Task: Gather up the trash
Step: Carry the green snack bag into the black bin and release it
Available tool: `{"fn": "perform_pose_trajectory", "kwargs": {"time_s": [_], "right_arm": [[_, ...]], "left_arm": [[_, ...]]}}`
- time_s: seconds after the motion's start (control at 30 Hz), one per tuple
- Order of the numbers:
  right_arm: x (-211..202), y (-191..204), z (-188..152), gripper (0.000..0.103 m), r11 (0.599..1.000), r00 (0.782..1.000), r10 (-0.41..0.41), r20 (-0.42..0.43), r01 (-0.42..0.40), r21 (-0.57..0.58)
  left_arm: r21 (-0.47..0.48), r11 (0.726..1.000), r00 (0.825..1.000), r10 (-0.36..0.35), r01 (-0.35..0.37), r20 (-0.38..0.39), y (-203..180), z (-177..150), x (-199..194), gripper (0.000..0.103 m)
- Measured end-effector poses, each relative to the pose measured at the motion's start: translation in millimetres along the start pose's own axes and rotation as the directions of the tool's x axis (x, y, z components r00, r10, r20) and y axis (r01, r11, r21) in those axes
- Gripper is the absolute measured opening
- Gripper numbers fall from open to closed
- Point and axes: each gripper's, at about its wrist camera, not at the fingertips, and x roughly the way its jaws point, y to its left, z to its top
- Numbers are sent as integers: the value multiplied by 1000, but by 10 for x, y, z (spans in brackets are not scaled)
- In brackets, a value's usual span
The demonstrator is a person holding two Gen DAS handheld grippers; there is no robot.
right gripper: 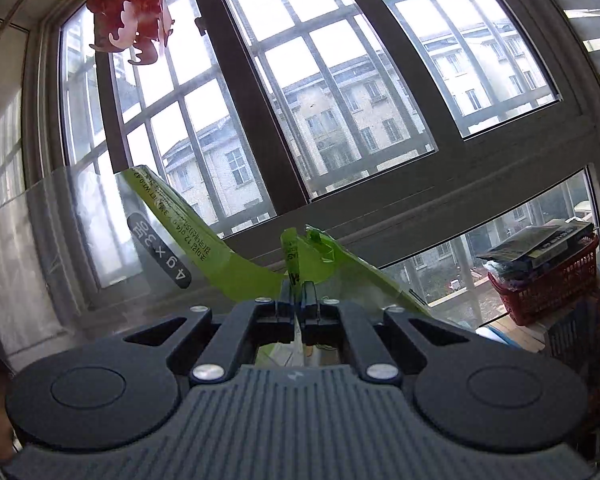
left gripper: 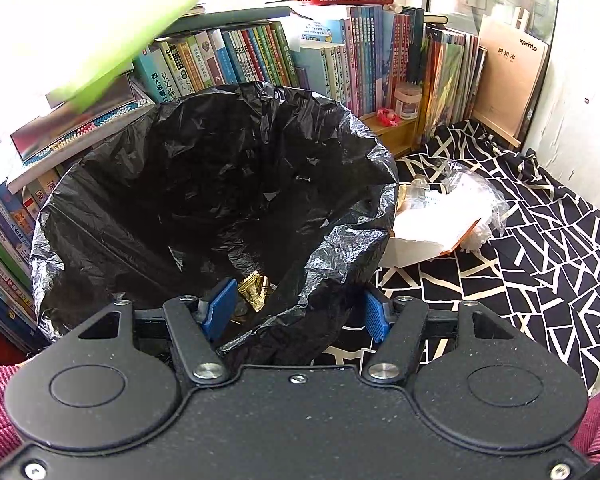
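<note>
- My left gripper [left gripper: 298, 310] sits at the near rim of the black trash bag [left gripper: 204, 184], which fills the middle of the left wrist frame. One blue finger [left gripper: 220, 308] is inside the bag's mouth and the other outside, with the crumpled rim film between them — I cannot tell whether the pads actually press it.
- Low in the bag, just beyond the inner finger, I see a gold wrapper [left gripper: 254, 290].
- To the right of the bag, more trash lies on the black-and-white patterned cloth [left gripper: 540, 240]: a clear plastic wrapper [left gripper: 474, 190] and a white carton [left gripper: 416, 240].
- Books [left gripper: 260, 56] line the shelf behind the bag.
- My right gripper [right gripper: 299, 294] has its fingers pressed together, pinching a green plastic package [right gripper: 236, 256], raised in front of the window [right gripper: 300, 100]; in the left wrist view it blurs across the upper left.
</note>
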Motion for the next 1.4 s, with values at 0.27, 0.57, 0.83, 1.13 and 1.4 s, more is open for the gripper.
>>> {"fn": "perform_pose_trajectory", "kwargs": {"time_s": [0.27, 0.57, 0.83, 1.13, 1.4], "right_arm": [[399, -250, -400, 8, 989, 961, -142, -235, 147, 0], [734, -455, -910, 11, 976, 852, -212, -479, 210, -58], [1138, -697, -1468, 11, 974, 698, -145, -702, 227, 24], [1614, -961, -2155, 11, 951, 476, -102, -874, 306, 55], [2018, -1054, -2726, 20, 949, 229, -143, -963, 309, -68]], "left_arm": [[2, 1000, 1000, 2, -2, 1, -2, 8, 7, 62], [3, 1000, 1000, 2, -2, 0, 0, 8, 12, 63], [4, 1000, 1000, 3, -3, 0, -2, 4, 19, 63], [4, 1000, 1000, 3, -3, 0, -4, 4, 18, 63], [4, 1000, 1000, 2, -2, 1, -9, 3, 20, 63]]}}
